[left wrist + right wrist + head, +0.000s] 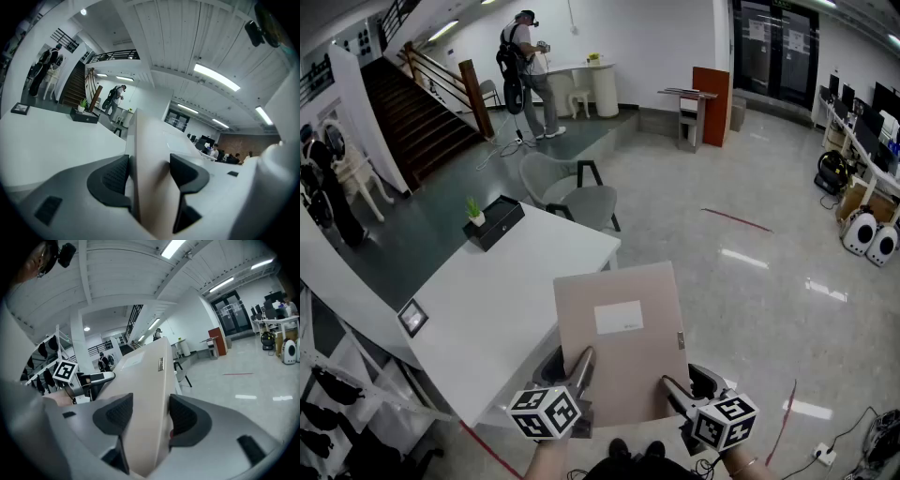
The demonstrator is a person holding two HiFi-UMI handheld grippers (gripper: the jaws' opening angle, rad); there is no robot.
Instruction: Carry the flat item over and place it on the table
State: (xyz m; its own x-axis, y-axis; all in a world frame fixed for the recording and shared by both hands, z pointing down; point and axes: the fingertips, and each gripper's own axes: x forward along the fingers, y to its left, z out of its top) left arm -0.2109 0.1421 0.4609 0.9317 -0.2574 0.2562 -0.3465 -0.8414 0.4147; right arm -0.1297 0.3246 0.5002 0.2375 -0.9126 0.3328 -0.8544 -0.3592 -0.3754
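Observation:
A flat beige file box (pixel 623 361) with a white label (pixel 619 317) hangs level in the air, its far corner over the near edge of the white table (pixel 487 300). My left gripper (pixel 579 367) grips its near left edge, with the box (pixel 150 154) pressed between the pads. My right gripper (pixel 673 394) holds the near right edge the same way, shut on the box (pixel 145 376) with its metal clasp (pixel 161 363) facing up. Both lower fingers are hidden under the box in the head view.
On the table stand a black box with a small plant (pixel 492 222) and a small framed card (pixel 413 317). Grey chairs (pixel 581 197) sit beyond the table's far corner. A staircase (pixel 422 103) and a person (pixel 525 66) are far back. Shiny floor lies to the right.

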